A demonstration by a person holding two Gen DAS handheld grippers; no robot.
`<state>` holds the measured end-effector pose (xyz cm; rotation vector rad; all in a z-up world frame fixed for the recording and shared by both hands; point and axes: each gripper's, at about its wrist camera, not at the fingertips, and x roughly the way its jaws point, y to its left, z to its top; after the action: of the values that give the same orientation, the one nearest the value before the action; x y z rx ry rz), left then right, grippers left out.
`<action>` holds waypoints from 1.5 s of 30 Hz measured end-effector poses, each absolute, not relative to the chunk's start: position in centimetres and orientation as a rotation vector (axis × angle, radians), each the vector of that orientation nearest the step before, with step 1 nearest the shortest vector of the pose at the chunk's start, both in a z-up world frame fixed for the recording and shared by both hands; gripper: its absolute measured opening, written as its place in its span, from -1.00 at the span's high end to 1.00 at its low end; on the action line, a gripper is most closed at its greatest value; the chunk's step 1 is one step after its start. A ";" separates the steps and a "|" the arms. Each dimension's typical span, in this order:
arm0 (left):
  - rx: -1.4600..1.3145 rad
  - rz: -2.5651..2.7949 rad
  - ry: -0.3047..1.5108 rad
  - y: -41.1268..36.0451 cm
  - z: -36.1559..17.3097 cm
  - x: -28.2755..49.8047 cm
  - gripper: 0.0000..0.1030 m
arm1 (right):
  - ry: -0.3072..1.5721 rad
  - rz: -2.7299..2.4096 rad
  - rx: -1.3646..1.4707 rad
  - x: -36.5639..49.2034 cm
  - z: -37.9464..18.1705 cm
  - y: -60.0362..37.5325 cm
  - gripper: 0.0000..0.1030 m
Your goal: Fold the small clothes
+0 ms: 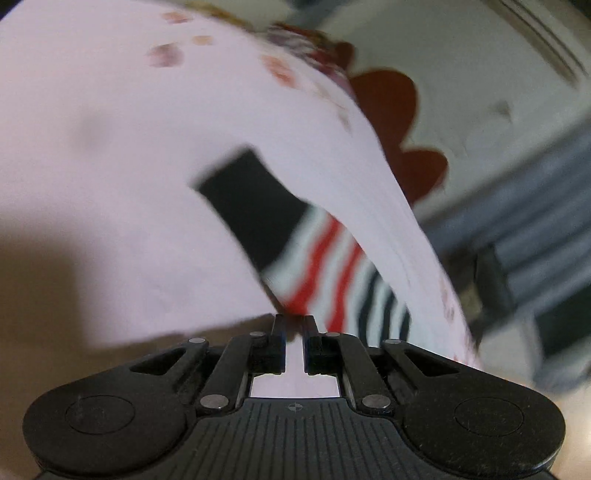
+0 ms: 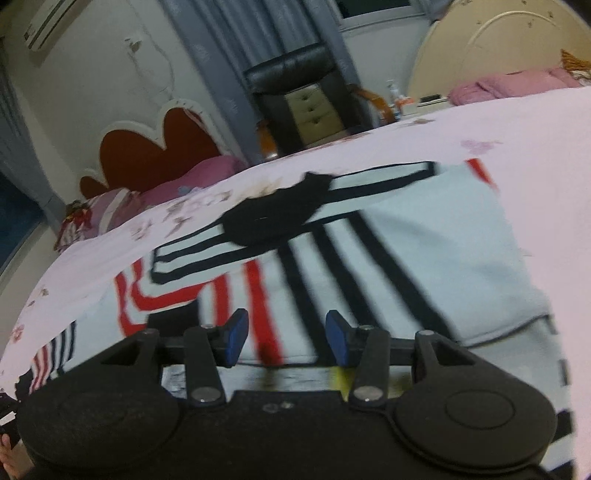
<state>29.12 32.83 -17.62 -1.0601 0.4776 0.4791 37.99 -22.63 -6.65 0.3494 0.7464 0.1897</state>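
1. garment: a white knit piece (image 2: 424,236) with black and red stripes lies spread flat on a pale pink bed sheet (image 2: 546,147); in the right wrist view it fills the centre of the frame, its black collar patch (image 2: 273,218) at 12 o'clock from the right gripper (image 2: 287,339)
2. right gripper: the blue-padded fingers (image 2: 236,332) stand well apart, jaws wide, with nothing between them; they hover over the striped body of the garment near its lower edge
3. left gripper (image 1: 294,332): the two black fingers are drawn close together, leaving only a narrow slot; red and white striped fabric (image 1: 332,273) runs down to the fingertips and enters the slot, so the claw appears clamped on an edge of the garment; the view is motion-blurred
4. left wrist view, fabric layout: a black band (image 1: 247,206) of the garment extends from the fingertips toward 11 o'clock; the striped section extends toward 1 o'clock; the pink sheet fills the frame from 9 to 12 o'clock
5. surroundings, right wrist view: a dark red scalloped headboard (image 2: 155,147) at 10 o'clock, grey curtains (image 2: 221,51) at 11 o'clock, a black chair (image 2: 295,85) at 12 o'clock, a pink bundle of bedding (image 2: 509,85) at 2 o'clock, an air conditioner (image 2: 48,22) at the upper left corner
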 end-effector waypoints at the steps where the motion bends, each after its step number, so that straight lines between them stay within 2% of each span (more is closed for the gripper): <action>1: -1.132 0.479 0.441 33.9 -18.4 28.7 0.88 | 0.747 0.200 0.341 38.1 -6.5 -21.8 0.11; 7: -1.419 0.443 0.314 37.1 -21.8 27.6 0.88 | 0.745 0.241 0.304 38.9 -5.7 -18.2 0.07; 12: -1.286 0.393 0.401 37.0 -20.4 28.7 0.89 | 0.751 0.258 0.290 39.2 -5.6 -16.4 0.05; 15: -1.261 0.384 0.340 36.9 -20.0 28.1 0.95 | 0.758 0.261 0.293 39.4 -5.9 -16.0 0.05; 19: -1.309 0.369 0.275 37.6 -19.9 27.7 0.92 | 0.768 0.254 0.303 39.4 -6.4 -16.0 0.05; 20: -1.327 0.395 0.269 37.5 -19.9 27.8 0.72 | 0.770 0.252 0.304 39.4 -6.5 -16.0 0.05; 21: -1.369 0.417 0.276 37.5 -20.0 27.8 -0.18 | 0.772 0.250 0.303 39.4 -6.6 -16.1 0.05; 22: -1.389 0.372 0.204 37.3 -20.0 27.7 -0.69 | 0.773 0.249 0.303 39.3 -6.7 -16.1 0.05; 23: -1.381 0.326 0.161 37.5 -19.6 27.3 -0.91 | 0.775 0.247 0.303 39.3 -6.8 -16.2 0.05; 24: -1.356 0.310 0.154 37.3 -18.8 27.8 -1.00 | 0.777 0.244 0.304 39.3 -6.9 -16.3 0.05; 29: -1.362 0.337 0.218 37.2 -18.6 29.7 -1.00 | 0.778 0.236 0.313 39.1 -7.0 -16.8 0.05; 33: -1.315 0.328 0.226 37.1 -18.8 29.3 -0.98 | 0.775 0.233 0.311 39.0 -6.9 -17.3 0.04; 35: -1.291 0.337 0.250 37.2 -18.3 29.3 -0.70 | 0.773 0.226 0.314 38.9 -6.8 -17.7 0.04; 37: -1.291 0.330 0.292 37.8 -19.1 29.1 0.03 | 0.769 0.215 0.319 38.7 -6.7 -18.2 0.04; 38: -1.301 0.337 0.315 38.1 -19.5 29.3 0.25 | 0.767 0.210 0.321 38.5 -6.6 -18.4 0.04; 39: -1.309 0.353 0.341 38.3 -20.0 29.7 0.64 | 0.767 0.206 0.321 38.4 -6.6 -18.6 0.04; 40: -1.307 0.371 0.364 38.4 -20.4 29.9 0.90 | 0.767 0.201 0.320 38.3 -6.5 -18.7 0.04; 45: -1.106 0.402 0.362 36.7 -18.4 30.5 0.91 | 0.757 0.173 0.319 37.6 -6.0 -19.9 0.04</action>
<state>30.50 36.73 -18.41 -1.1065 0.3619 0.4017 37.60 -19.88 -6.01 0.3195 0.7569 0.1732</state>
